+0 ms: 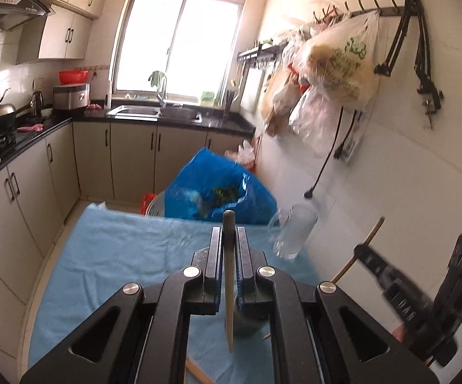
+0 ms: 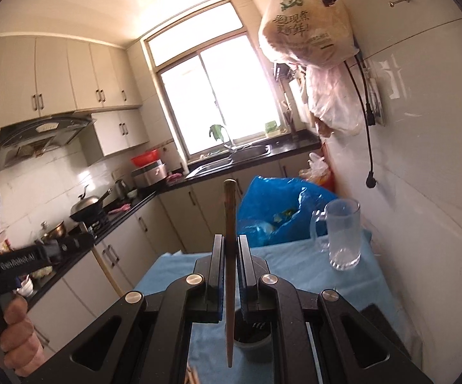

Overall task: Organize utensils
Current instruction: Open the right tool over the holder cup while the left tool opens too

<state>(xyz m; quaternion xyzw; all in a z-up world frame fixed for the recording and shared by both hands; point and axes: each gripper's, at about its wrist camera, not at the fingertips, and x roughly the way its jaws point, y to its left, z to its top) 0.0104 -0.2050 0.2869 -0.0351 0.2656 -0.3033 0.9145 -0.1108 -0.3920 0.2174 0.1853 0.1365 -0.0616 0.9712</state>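
Kitchen with black countertop (image 1: 179, 121), blue cloth (image 1: 119, 256) over table near tiled wall (image 1: 406, 166).

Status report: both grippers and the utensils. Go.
Left gripper shut on wooden chopstick. Right gripper shut on dark-tipped chopstick. Dark holder cup below. Clear glass mug off right.

Plastic bag (image 2: 307, 32) at one o'clock, hung on wall: green-printed Chinese "现煮", "新鲜". Left gripper (image 2: 71, 244) arm at nine o'clock: "GenRobot.AI".
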